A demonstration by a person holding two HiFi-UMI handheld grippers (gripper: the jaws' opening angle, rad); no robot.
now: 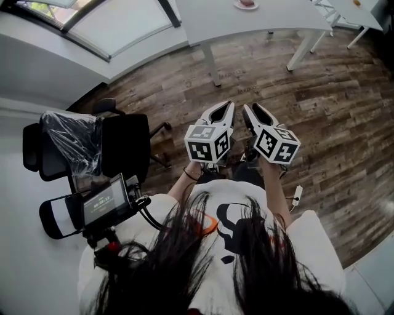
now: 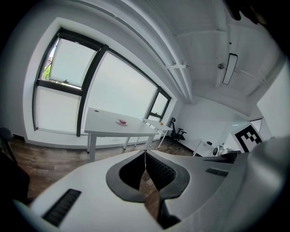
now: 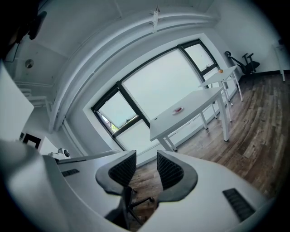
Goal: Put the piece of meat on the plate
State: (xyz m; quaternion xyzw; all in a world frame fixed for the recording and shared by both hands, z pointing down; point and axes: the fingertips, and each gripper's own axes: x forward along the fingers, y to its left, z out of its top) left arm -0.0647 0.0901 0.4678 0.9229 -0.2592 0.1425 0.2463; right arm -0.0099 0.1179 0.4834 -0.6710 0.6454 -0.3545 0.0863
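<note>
While both are hovering well short of the worktop bearing the plate, the left tool is pinching shut, empty, and the right tool is gaping slightly, empty.

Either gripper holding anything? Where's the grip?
Nothing held. Left gripper jaws together, empty; right gripper jaws slightly apart, only floor between.

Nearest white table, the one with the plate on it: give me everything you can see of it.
The white table is a long rectangular desk with a smooth, plain top and slim white legs at its corners. It stands level on the wood-plank floor, its long side parallel to the large window. A small plate rests on the top, holding something pinkish that is too small to identify. A second table stands just beyond its far end.
</note>
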